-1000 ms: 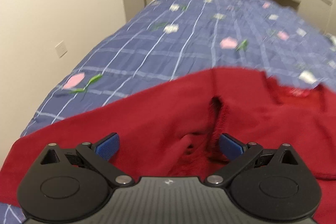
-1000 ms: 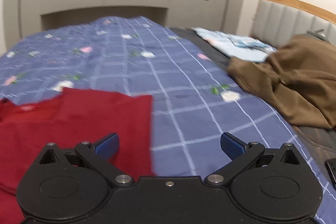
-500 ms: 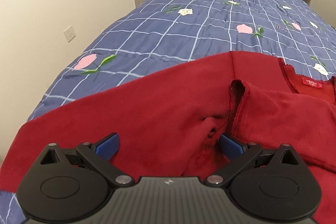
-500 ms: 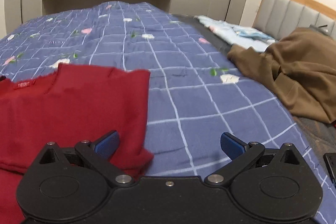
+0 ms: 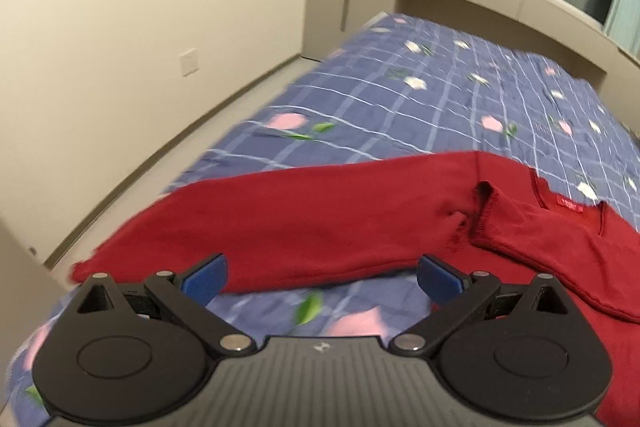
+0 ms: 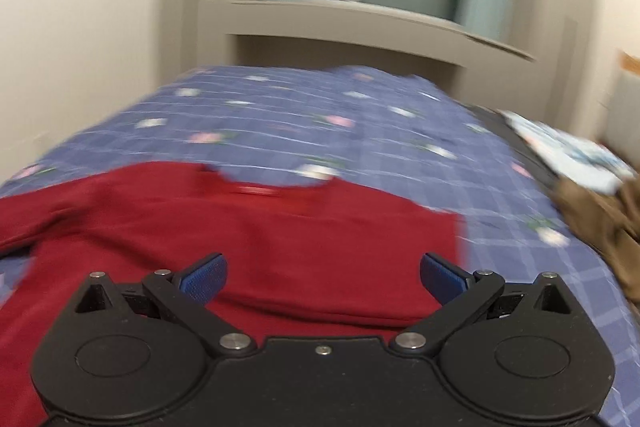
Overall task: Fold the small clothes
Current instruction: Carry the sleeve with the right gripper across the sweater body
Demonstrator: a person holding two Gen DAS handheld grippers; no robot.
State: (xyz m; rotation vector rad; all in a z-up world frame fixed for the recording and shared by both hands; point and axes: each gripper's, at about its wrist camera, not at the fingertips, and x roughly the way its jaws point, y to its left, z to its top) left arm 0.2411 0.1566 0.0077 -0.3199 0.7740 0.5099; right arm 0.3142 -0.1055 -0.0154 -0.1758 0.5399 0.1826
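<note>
Left wrist: our left hand-held gripper [image 5: 320, 277] spread wide, empty; right hand-held gripper [image 6: 322, 277] likewise. Sleeve [image 5: 280, 211] at 12 o'clock overhangs bed [image 5: 400, 107] edge; we risk it sliding off.

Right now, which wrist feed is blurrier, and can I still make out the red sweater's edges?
Right wrist view: heavily motion-smeared, so the red knit sweater has soft edges and the window's glare streaks; the right gripper itself stays sharp. Left wrist view: milder blur, the sweater's outstretched sleeve and neck label readable beyond the open left gripper; fisheye bends the wall.
</note>
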